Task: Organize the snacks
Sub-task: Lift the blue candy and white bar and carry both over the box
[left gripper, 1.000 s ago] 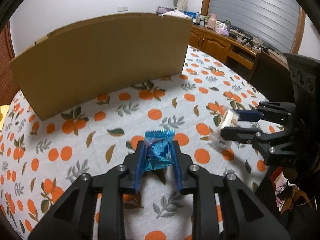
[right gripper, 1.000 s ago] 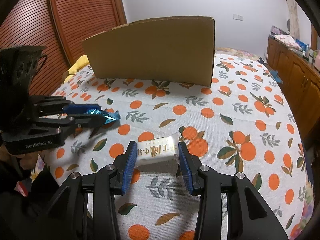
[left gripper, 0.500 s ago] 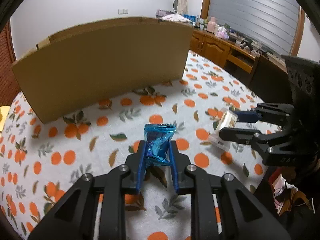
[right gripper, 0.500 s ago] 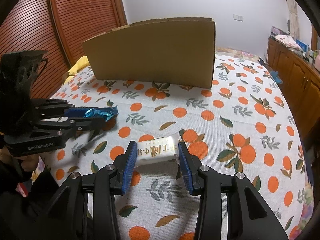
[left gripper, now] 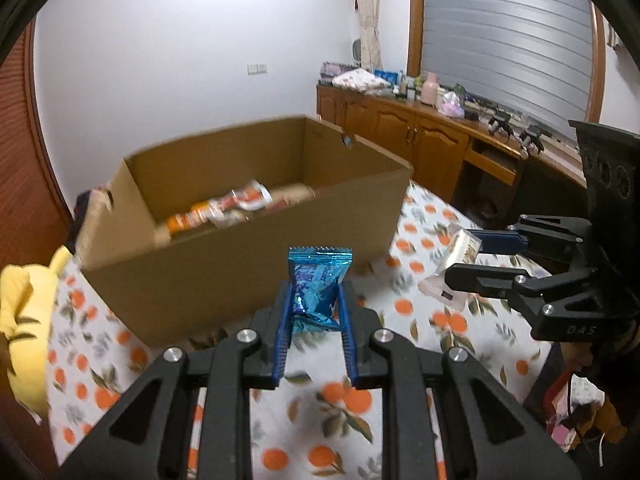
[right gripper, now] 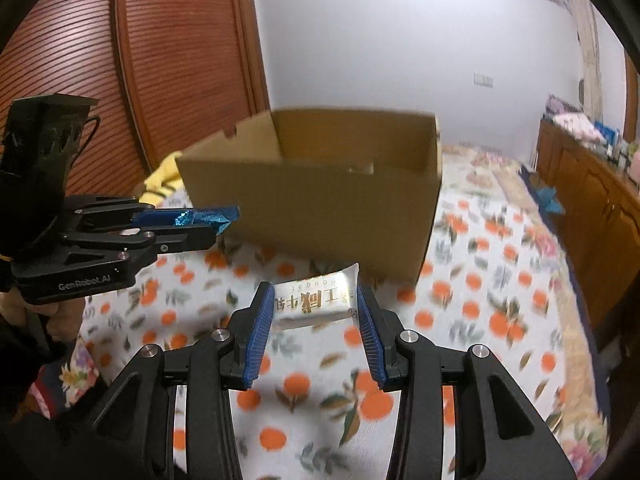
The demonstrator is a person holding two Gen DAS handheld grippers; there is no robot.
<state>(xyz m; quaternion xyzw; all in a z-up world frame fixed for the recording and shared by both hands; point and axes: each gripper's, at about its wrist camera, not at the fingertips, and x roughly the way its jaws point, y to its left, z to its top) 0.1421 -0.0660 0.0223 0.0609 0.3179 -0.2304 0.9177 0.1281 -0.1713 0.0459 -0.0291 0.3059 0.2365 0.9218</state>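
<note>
Both grippers had risen above the box (left gripper: 256,240) rim; left gripper (left gripper: 314,308) clamped the blue packet (left gripper: 318,284), right gripper (right gripper: 316,312) the white bar (right gripper: 316,300); each needed carrying well over the rim before release.

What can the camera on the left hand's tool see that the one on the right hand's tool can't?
Only the left view looks down into the cardboard box and shows the snack packets already inside, plus a yellow soft toy and a shuttered window.

Only the right view shows the ribbed wooden door and the printing on the white snack pack.

Both show the box, the orange-print tablecloth, the left tool shut on a blue wrapper and the right tool shut on the white pack.
</note>
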